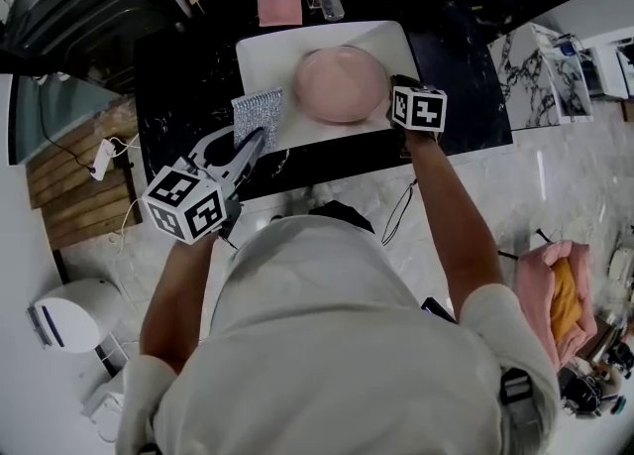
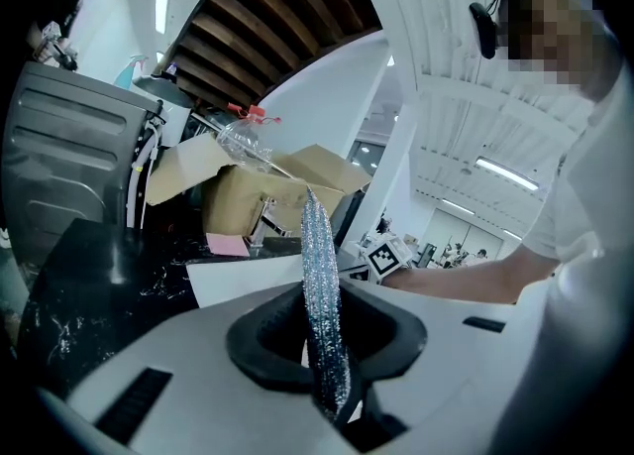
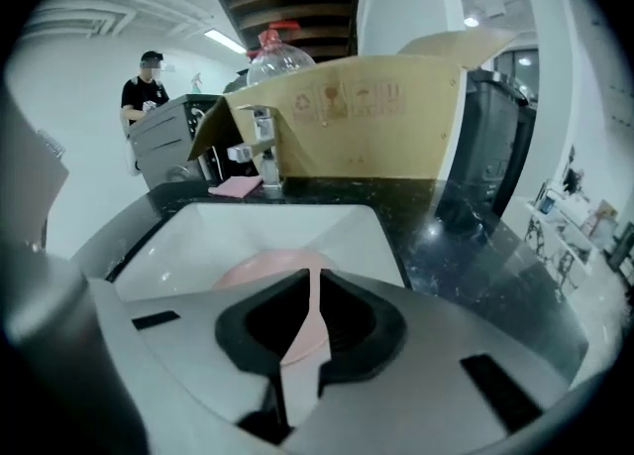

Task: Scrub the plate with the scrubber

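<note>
The black marbled table [image 1: 178, 96] carries a white square sink [image 1: 263, 52], and the pink plate [image 1: 337, 84] lies in the sink. The right tool [image 1: 394, 98] is clamped on the plate's rim at its 3 o'clock. The left tool [image 1: 254, 144] pinches the glittery silver scrubber [image 1: 257, 109], which sits over the sink's edge just beside the plate at its 9 o'clock.

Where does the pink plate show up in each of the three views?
Head view: pink plate upper centre, inside the white sink.
Left gripper view: not visible.
Right gripper view: lower centre, its rim pinched between the jaws.
Shared landmark: the white sink, in all three.
</note>
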The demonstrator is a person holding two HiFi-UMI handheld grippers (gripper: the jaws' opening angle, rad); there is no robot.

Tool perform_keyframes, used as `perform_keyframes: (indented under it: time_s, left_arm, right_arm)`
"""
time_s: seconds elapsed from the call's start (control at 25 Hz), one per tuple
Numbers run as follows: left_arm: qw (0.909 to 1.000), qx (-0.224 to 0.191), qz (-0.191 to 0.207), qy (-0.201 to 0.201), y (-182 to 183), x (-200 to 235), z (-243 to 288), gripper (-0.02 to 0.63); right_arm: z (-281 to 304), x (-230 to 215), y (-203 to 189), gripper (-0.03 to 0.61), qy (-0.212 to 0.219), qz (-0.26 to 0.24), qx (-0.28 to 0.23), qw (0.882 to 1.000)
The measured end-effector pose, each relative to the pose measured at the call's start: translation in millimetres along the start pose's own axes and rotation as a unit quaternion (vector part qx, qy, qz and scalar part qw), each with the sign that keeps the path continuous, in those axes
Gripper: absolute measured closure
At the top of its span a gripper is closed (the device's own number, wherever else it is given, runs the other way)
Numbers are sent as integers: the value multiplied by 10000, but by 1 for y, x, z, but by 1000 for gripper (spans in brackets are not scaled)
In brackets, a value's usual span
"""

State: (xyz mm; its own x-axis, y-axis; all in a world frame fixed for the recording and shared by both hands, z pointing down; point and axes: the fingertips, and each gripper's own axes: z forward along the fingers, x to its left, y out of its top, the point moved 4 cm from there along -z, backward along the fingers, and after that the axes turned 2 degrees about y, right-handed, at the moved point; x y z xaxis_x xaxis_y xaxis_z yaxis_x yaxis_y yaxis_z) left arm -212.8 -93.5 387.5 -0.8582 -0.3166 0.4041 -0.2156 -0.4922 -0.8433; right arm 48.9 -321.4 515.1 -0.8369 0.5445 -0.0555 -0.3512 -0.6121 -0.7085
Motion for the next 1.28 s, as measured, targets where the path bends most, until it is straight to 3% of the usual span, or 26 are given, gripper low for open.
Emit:
perform_keyframes:
  time_s: [0.52,0.92,1.28]
  left_arm:
    - [9984,-216,492,-173,-21,-31,-73,549]
    - [9959,-247,815,-297,-57,-53,-118,549]
    - [9964,-271,766,-231,-73,-71,-142,549]
  right_arm:
    - [-163,108,-26,543,-171,-1464,-1128,9826]
    - [-252,176,-85,543,-10,-1427,-1430,9794]
    - [-286,194,-125,543,561,-1358,-1479,9780]
